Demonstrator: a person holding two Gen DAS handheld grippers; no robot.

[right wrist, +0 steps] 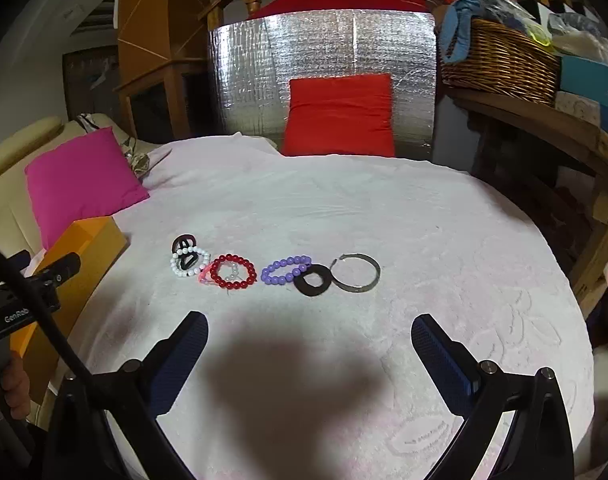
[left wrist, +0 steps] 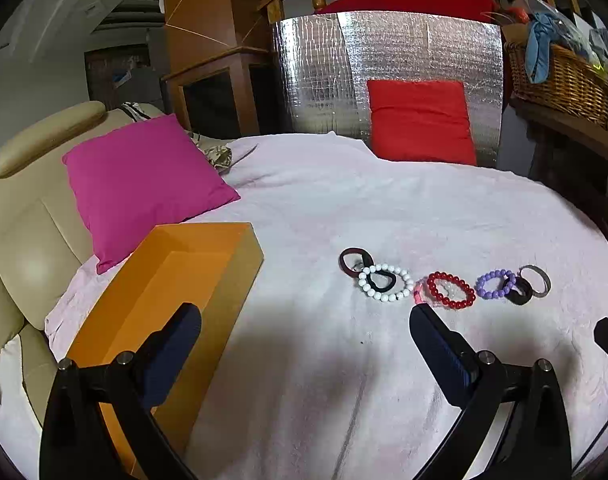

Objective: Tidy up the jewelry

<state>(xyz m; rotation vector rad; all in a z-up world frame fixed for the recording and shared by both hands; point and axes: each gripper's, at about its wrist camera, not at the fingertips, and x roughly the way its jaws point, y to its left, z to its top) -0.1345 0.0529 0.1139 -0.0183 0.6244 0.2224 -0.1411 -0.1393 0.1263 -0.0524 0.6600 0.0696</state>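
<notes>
A row of jewelry lies on the white blanket (right wrist: 343,220): a dark red ring (left wrist: 349,261), a white bead bracelet (left wrist: 385,282) over a black band, a red bead bracelet (left wrist: 449,290), a purple bead bracelet (left wrist: 495,283), a black band (right wrist: 312,279) and a metal bangle (right wrist: 355,272). An open orange box (left wrist: 176,296) stands at the left. My left gripper (left wrist: 305,316) is open and empty, above the blanket between the box and the row. My right gripper (right wrist: 308,322) is open and empty, short of the row.
A pink cushion (left wrist: 144,184) lies behind the box on a beige sofa (left wrist: 24,220). A red cushion (right wrist: 339,114) leans on a silver foil panel (right wrist: 323,48) at the back. A wicker basket (right wrist: 499,64) sits on a wooden shelf at the right.
</notes>
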